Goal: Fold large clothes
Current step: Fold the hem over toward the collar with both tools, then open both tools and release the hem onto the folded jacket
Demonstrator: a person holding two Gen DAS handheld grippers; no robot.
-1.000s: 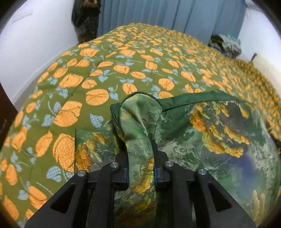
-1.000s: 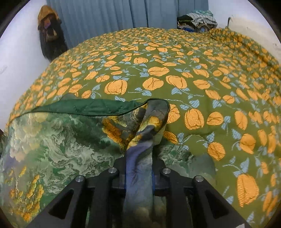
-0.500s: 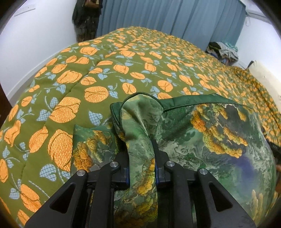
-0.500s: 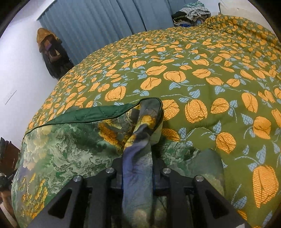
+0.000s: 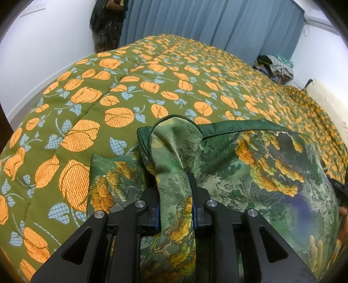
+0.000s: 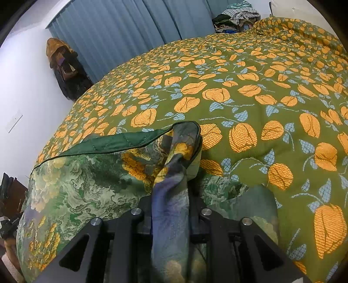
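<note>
A large green garment (image 5: 261, 174) with a yellow and blue landscape print and a dark green quilted lining lies on the bed. My left gripper (image 5: 175, 196) is shut on a bunched fold at its left corner. My right gripper (image 6: 170, 200) is shut on a bunched fold of the garment (image 6: 87, 191) at its right corner. The dark green edge (image 6: 113, 143) stretches between the two held corners. Both corners are lifted a little above the bedspread.
The bed carries a green bedspread with orange flowers (image 5: 152, 87) (image 6: 261, 98). Blue curtains (image 6: 130, 32) hang behind. Dark clothes hang on the wall (image 6: 65, 71). A pile of clothes (image 6: 237, 17) sits at the far corner.
Both grippers have risen and tilted up while holding the garment corners, so more of the curtains and far wall shows. The grips are unchanged.
</note>
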